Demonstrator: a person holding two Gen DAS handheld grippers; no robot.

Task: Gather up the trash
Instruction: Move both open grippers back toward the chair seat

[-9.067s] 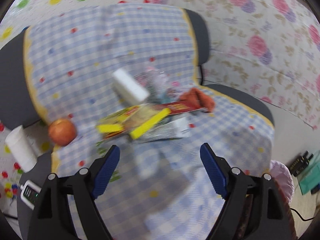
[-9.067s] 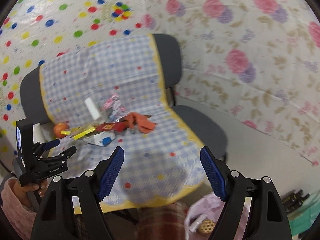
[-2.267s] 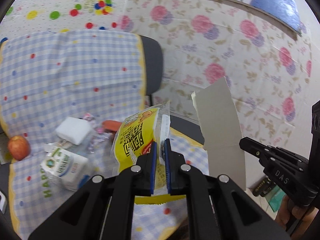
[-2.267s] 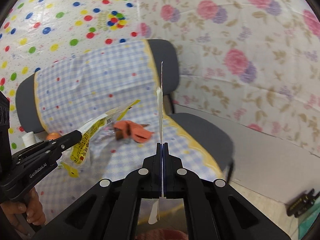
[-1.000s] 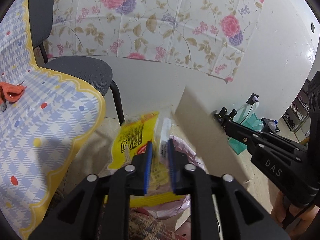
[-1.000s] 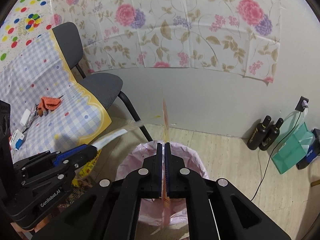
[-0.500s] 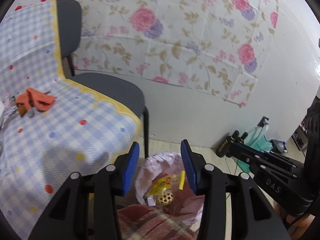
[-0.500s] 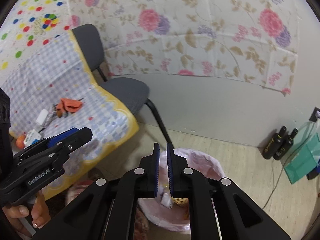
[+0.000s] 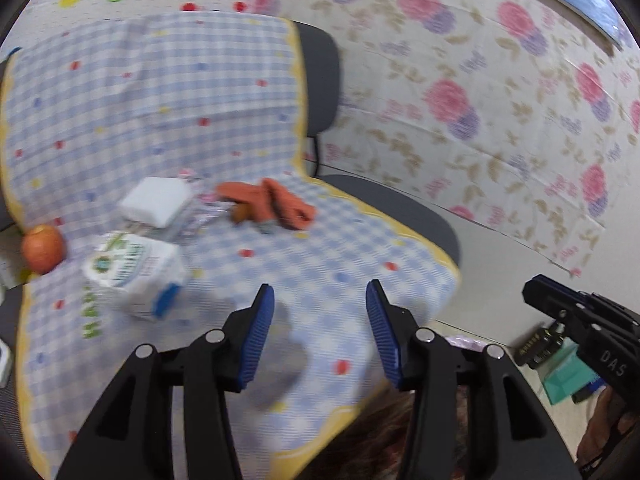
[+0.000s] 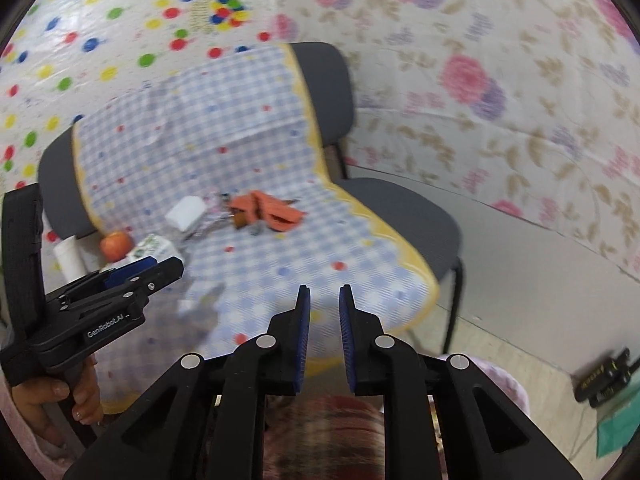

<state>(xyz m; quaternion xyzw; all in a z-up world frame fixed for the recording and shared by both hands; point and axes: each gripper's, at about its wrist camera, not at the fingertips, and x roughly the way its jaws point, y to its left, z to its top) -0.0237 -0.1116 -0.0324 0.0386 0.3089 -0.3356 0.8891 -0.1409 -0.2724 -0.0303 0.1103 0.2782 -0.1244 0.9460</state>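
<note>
On the checked cloth (image 9: 320,264) over the chairs lie a white milk carton (image 9: 132,272), a white block (image 9: 154,202), crumpled clear wrappers (image 9: 200,212), orange peel (image 9: 272,202) and a red apple (image 9: 42,248). My left gripper (image 9: 320,300) hangs above the cloth's front part; its jaws are opening and nothing is between them. My right gripper (image 10: 323,300) hovers over the cloth's front edge (image 10: 400,320), its jaws opening a narrow gap, also empty. The right wrist view shows the carton (image 10: 154,250), block (image 10: 188,210), peel (image 10: 268,210) and apple (image 10: 116,246).
A pink-lined trash bin (image 10: 500,384) stands on the floor below the cloth's front right corner. Dark bottles (image 10: 604,376) and a green bag (image 10: 616,428) sit at the right. A white roll (image 10: 70,260) stands by the apple. A checked garment (image 10: 320,436) fills the bottom.
Both grippers swung left from above the trash bin back toward the chair cloth. The yellow wrapper and the cardboard piece have left the jaws, which have widened.
</note>
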